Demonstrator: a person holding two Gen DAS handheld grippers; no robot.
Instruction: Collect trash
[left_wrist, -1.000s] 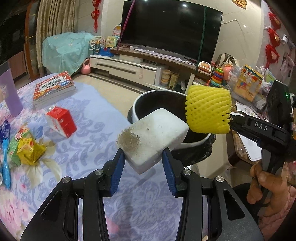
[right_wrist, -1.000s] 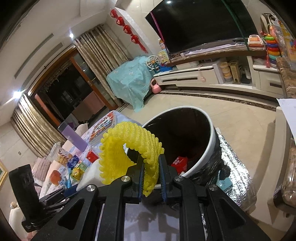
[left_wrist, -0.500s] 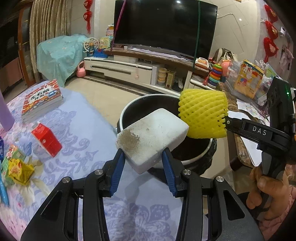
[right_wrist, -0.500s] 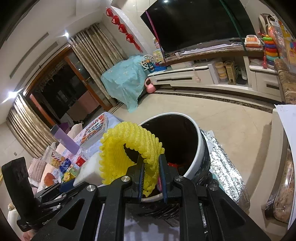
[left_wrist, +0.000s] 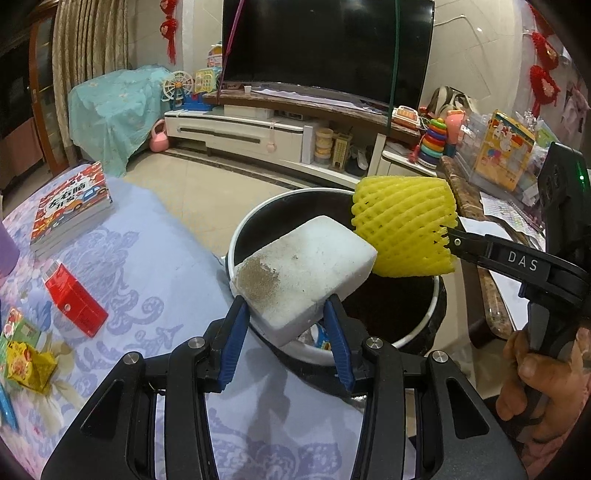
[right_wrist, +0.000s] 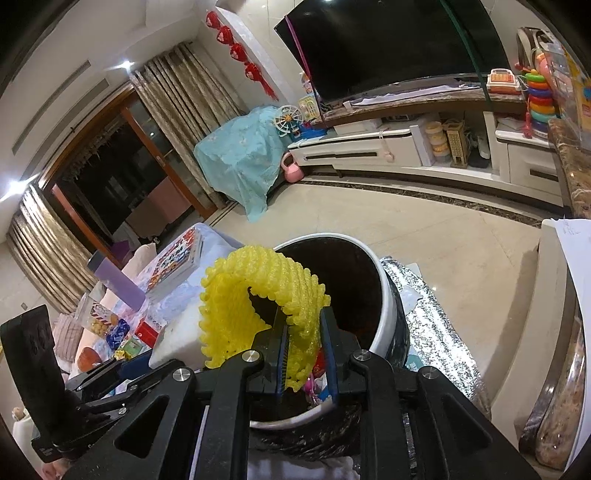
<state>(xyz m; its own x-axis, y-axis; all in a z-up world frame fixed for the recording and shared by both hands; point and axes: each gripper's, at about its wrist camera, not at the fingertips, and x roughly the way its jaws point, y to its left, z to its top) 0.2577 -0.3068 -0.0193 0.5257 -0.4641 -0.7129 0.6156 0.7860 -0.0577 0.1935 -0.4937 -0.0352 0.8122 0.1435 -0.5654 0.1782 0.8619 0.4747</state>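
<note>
The left gripper (left_wrist: 288, 317) is holding a white foam block (left_wrist: 303, 273) between its two blue pads, and the jaws are pressing on the near end of the block. The block is sticking out forward and a little upward, with a brown dirty patch on its top face. Its far end is hanging over the near rim of the trash bin (left_wrist: 417, 336), a round bin with a white rim and a dark inside.

The right gripper (right_wrist: 303, 350) is gripping a yellow foam net (right_wrist: 258, 295), with the jaws closing narrowly on one edge of the net wall. The net is standing open like a short tube and is hanging above the mouth of the bin (right_wrist: 384, 317). In the left wrist view the net (left_wrist: 402, 229) is just beside the far end of the block, and I cannot tell if they are touching. Some coloured scraps are lying at the bottom of the bin.

To the left of the bin a table with a light purple cloth (left_wrist: 155, 266) is carrying a red carton (left_wrist: 74, 299), a yellow wrapper (left_wrist: 29, 365) and a stack of books (left_wrist: 70, 206), all well apart from the grippers
</note>
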